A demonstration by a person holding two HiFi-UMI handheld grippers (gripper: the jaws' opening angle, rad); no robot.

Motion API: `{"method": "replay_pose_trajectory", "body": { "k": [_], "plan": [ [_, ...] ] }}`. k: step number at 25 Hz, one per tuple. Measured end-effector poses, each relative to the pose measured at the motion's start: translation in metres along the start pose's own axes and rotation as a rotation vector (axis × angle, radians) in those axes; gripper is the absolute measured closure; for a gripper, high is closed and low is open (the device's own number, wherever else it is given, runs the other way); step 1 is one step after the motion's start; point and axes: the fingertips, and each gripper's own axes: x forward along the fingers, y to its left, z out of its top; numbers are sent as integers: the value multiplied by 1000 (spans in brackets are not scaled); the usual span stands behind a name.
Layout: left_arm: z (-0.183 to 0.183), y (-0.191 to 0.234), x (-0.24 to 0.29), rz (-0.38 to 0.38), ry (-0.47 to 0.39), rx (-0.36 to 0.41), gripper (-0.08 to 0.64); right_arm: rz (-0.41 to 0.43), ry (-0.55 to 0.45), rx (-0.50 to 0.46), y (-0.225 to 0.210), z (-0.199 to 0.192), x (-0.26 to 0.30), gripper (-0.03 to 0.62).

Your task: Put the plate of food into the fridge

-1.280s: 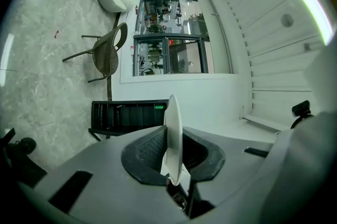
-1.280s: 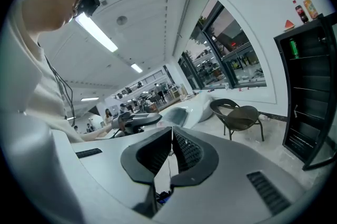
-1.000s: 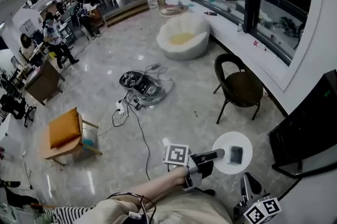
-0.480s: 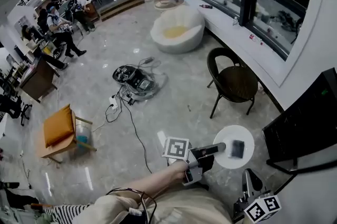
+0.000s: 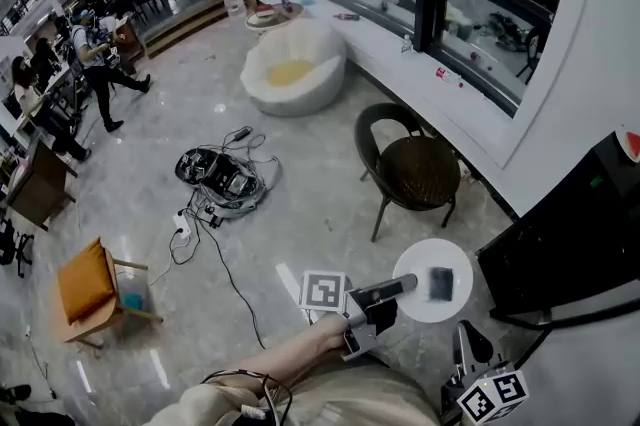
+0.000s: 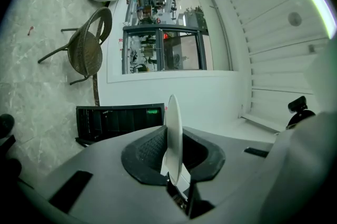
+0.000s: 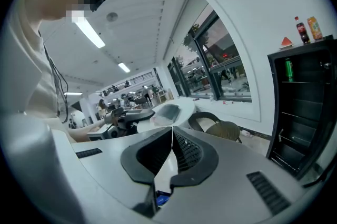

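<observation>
Left of the black fridge [image 5: 565, 239], a plate of food hangs over the floor in the left tongs.
Farthest from the fridge, the left tongs [image 5: 398, 287] pinch the rim of the white plate [image 5: 416, 266], which is held about level near the fridge and apart from it. A dark piece of food [image 5: 441, 283] lies on the plate's fridge-ward side. The left gripper view shows the plate edge-on between the jaws, with the fridge's dark shelves behind. Nearer the fridge's foot, the right tongs [image 5: 463, 338] are pressed together on nothing.
</observation>
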Motion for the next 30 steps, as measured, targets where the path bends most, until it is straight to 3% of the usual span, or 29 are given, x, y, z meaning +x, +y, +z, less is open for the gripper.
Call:
{"method": "replay_pose_trajectory", "body": {
  "k": [4,15,19,25,30],
  "plan": [
    [33,4,7,5,10,13,525,-5,13,37,-6,9,30,569],
    [102,-1,-8,-18,-47,8,525,58,10,-6,6,36,109,569],
    [105,6,-6,19,-48,31,525,58,11,-5,-1,39,112,569],
    [107,6,25,7,-86,13,525,84,22,14,-33,41,115,569],
    [84,11,68,28,-56,28,525,61,14,22,-70,55,85,569]
  ]
}}
